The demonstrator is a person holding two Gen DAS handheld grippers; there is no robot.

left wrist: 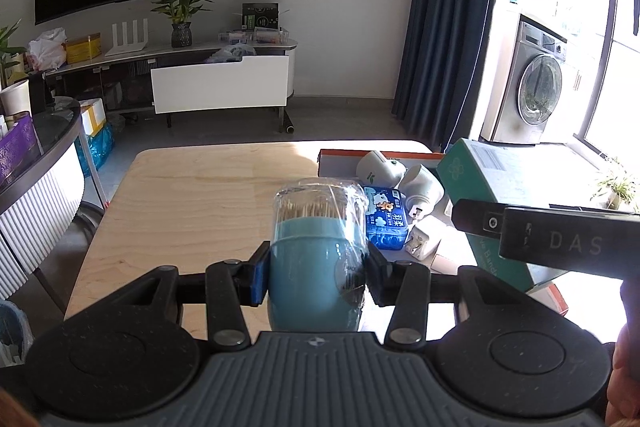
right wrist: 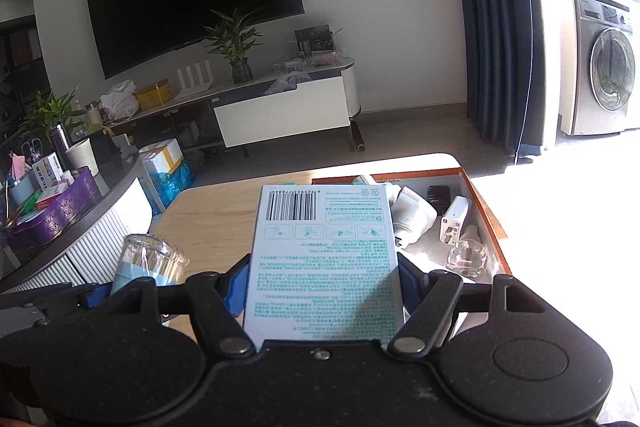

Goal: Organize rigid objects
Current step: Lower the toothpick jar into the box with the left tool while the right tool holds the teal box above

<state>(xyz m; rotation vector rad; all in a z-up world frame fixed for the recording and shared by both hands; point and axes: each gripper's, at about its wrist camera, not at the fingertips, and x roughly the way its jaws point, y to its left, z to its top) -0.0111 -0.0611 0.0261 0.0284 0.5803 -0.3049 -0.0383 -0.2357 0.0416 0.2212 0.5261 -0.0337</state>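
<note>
while left gripper (left wrist: 316, 277) clamps toothpick jar (left wrist: 318, 227), right gripper (right wrist: 322, 285) clamps box (right wrist: 324, 259) over wooden table (left wrist: 192, 187).

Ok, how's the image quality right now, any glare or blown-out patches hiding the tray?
Right wrist view: sunlight washes out the floor beside the tray, contents still readable; the box partly shadowed. Left wrist view: glare on the table far edge; fisheye bends the TV.

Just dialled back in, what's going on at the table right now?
A person holds a claw in each hand above the wooden table. The left claw is shut on a blue toothpick jar. The right claw is clamped on a pale box with a barcode. Both are held up near the orange tray, which already contains chargers and a small glass bottle.
</note>
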